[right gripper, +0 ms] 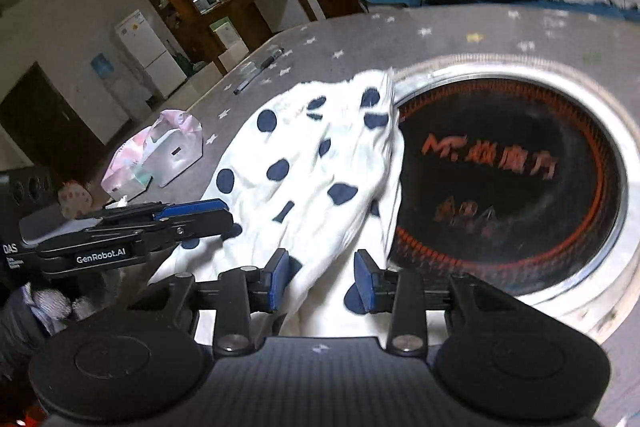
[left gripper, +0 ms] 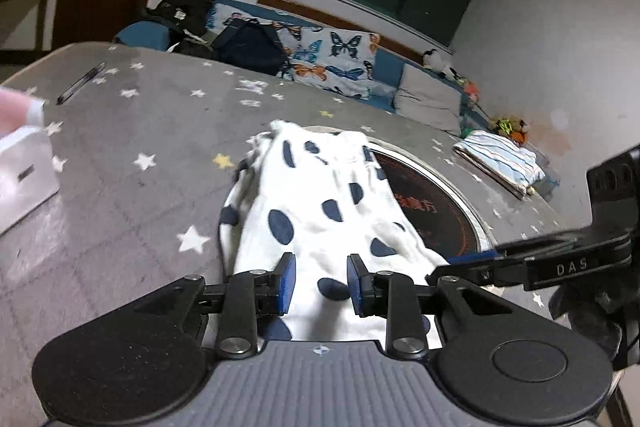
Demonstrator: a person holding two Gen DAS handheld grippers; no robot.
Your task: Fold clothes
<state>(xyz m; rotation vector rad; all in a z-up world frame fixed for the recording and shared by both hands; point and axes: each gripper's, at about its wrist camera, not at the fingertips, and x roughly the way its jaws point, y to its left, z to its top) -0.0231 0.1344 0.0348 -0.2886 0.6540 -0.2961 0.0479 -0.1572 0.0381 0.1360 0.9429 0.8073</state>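
Note:
A white garment with dark blue dots (left gripper: 320,211) lies bunched lengthwise on the grey star-patterned tablecloth (left gripper: 132,131), partly over the round black hotplate (left gripper: 436,211). My left gripper (left gripper: 321,283) is open, with the near end of the garment lying between its blue pads. My right gripper (right gripper: 322,279) is open too, over the garment's (right gripper: 316,163) near end beside the hotplate (right gripper: 508,179). Each gripper shows in the other's view, the right one (left gripper: 472,261) and the left one (right gripper: 192,213), close together at the near end.
A folded striped cloth (left gripper: 504,163) lies at the table's far right. A white box (right gripper: 172,151) and tissue pack (right gripper: 128,167) stand on the left, with a pen (right gripper: 258,69) farther back. A sofa with butterfly cushions (left gripper: 340,63) and dark bags (left gripper: 248,43) stands behind.

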